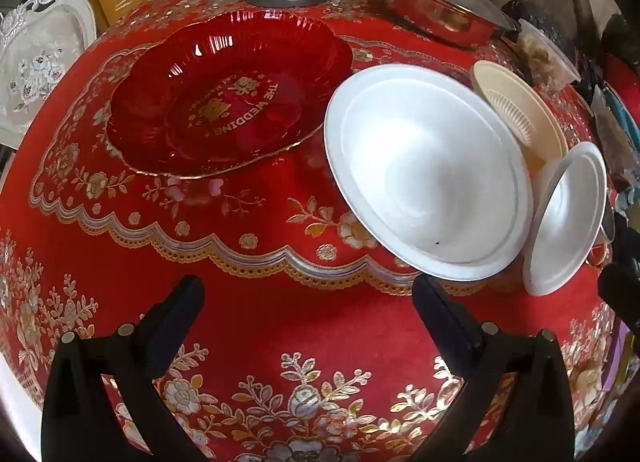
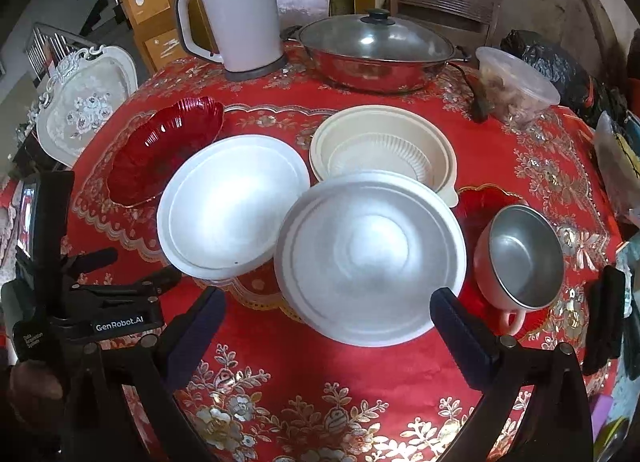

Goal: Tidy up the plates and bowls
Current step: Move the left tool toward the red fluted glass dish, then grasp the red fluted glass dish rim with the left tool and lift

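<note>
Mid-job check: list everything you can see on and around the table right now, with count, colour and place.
Foam bowls: 2, white, centre of table, side by side; the second nearer the right gripper.
Ribbed bowl: 1, cream, behind the white bowls.
Large flower-shaped plate: 1, red, left of the white bowls.
Small plate: 1, red, under the cup.
Cup: 1, pink outside, steel inside, right side.
Kettle: 1, white, far edge.
Lidded pan: 1, steel, far edge.
Plastic container: 1, clear, far right.
Tablecloth: 1, red with gold flowers.
Chair: 1, white, beyond left edge.
Left gripper: black, open, empty.
Right gripper: black, open, empty.
</note>
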Demonstrator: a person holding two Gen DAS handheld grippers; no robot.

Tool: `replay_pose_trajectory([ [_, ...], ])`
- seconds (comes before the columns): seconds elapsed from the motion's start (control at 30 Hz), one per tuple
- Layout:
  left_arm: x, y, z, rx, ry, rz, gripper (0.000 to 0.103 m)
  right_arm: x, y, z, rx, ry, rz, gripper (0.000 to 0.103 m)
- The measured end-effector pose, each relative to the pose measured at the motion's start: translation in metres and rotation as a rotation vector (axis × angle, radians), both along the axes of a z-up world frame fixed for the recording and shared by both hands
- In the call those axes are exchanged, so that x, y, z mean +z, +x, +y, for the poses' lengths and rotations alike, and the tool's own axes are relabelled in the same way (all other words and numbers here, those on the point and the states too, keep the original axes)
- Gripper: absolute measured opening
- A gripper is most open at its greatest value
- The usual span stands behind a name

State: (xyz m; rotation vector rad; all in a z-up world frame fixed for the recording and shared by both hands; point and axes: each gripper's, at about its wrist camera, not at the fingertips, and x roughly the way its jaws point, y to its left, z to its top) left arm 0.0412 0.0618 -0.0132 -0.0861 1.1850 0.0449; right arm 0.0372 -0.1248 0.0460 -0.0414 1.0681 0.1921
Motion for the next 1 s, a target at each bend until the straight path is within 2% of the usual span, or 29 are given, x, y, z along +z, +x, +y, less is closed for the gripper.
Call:
replay_pose_trajectory([
  [0.13, 0.002, 0.004, -0.004, -0.001, 0.010, -0.004, 0.103, 0.007, 0.004, 0.003, 0.015, 0.030, -0.004, 0.103],
  [0.17, 0.002, 0.004, -0.004, 0.000, 0.008, -0.003, 0.103, 0.009, 0.005, 0.007, 0.025, 0.003, -0.023, 0.103],
  [0.4, 0.006, 0.001, 0.009, 0.040, -0.019, 0.002, 0.103, 0.018, 0.014, 0.021, 0.052, -0.011, -0.039, 0.103],
  [0.5, 0.010, -0.001, 0.015, 0.068, -0.055, -0.003, 0.103, 0.019, 0.021, 0.024, 0.054, 0.028, -0.008, 0.103],
  [0.63, 0.019, -0.002, 0.025, 0.111, -0.057, -0.029, 0.103, 0.025, 0.041, 0.038, 0.083, 0.067, 0.001, 0.103],
  [0.7, 0.023, 0.001, 0.040, 0.156, -0.064, -0.036, 0.103, 0.027, 0.056, 0.049, 0.104, 0.122, 0.017, 0.103],
  [0.77, 0.025, 0.007, 0.057, 0.201, -0.067, -0.039, 0.103, 0.027, 0.072, 0.067, 0.134, 0.126, 0.017, 0.103],
  [0.87, 0.026, 0.022, 0.086, 0.266, -0.038, -0.025, 0.103, 0.016, 0.099, 0.102, 0.183, 0.064, 0.013, 0.103],
  [1.0, 0.028, 0.041, 0.112, 0.296, 0.034, -0.038, 0.103, -0.008, 0.136, 0.128, 0.198, 0.056, 0.064, 0.103],
])
